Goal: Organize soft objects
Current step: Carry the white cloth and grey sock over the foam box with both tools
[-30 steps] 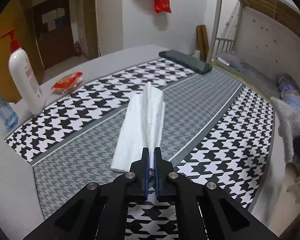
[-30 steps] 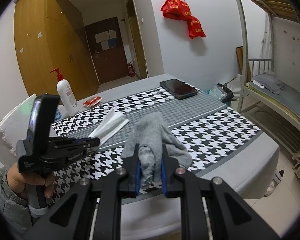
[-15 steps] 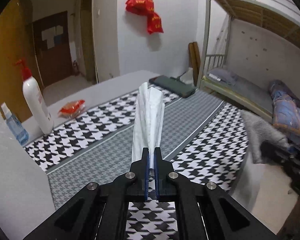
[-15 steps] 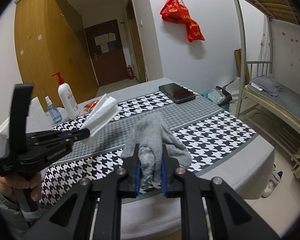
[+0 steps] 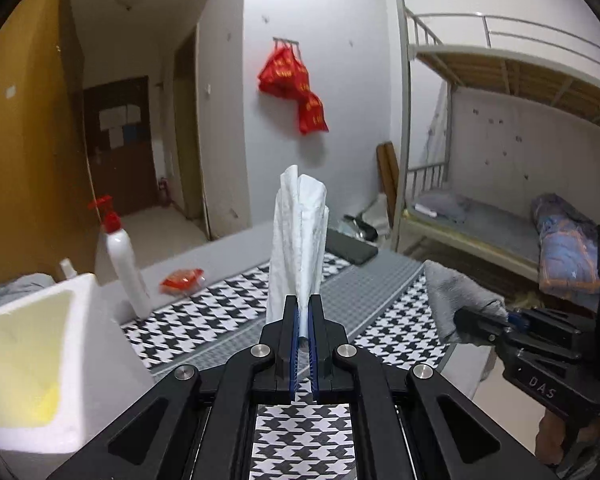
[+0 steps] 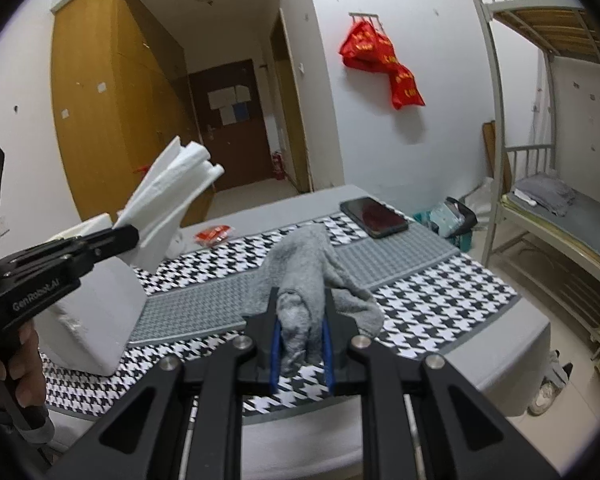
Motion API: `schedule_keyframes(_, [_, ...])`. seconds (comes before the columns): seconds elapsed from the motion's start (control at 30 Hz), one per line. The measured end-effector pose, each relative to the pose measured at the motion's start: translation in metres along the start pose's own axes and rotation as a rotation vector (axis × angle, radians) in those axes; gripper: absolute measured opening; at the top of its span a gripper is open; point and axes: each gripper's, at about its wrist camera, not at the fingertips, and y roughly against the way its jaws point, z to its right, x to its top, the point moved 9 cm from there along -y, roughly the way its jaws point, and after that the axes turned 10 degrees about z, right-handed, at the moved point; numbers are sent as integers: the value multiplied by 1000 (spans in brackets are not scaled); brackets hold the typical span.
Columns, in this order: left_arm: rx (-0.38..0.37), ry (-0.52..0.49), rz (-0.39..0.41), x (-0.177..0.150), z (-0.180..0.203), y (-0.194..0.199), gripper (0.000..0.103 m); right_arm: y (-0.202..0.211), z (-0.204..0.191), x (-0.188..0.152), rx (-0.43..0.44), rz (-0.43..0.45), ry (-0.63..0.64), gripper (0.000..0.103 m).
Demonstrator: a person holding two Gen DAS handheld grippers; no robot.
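The folded white tissue (image 5: 299, 240) is held in the air above the houndstooth tablecloth (image 5: 228, 308), pinched by its lower end only, so that most of its length stands free beyond the fingertips and fans open at the top. A slip is judged the main risk: so thin an edge is caught that a quick swing or a tilt could let the loose layers be drawn out or unfolded, and the tissue could be dropped short of the white foam box (image 5: 32, 364), which is taken to be the likely destination. The jaws of the left gripper (image 5: 304, 320) are seen pressed together on the tissue, which runs straight up from between them. The grey cloth (image 6: 308, 276) is bunched between the blue pads of the right gripper (image 6: 302, 334), whose jaws are clamped on its near end; the rest is draped forward over the tablecloth, and whether its far end is resting on the surface cannot be told. If it is dragged, the tablecloth could be snagged or the black phone (image 6: 374, 216) beyond it nudged. A pump bottle (image 5: 122, 260) and a red packet (image 5: 182, 280) are seen near the box, where they could be knocked by the left gripper.
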Motion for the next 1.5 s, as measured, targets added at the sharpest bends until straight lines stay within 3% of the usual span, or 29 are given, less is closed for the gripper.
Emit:
schedule_keyframes(0.6, [140, 5, 123, 30, -34, 48, 5, 8, -61, 37, 150, 75, 62, 20])
schedule_keyframes(0.73, [208, 14, 139, 34, -53, 59, 4, 7, -74, 45, 185, 87, 65, 20])
schedule_keyframes(1.5, [514, 81, 118, 23, -143, 98, 5, -17, -170, 57, 458, 72, 159, 20])
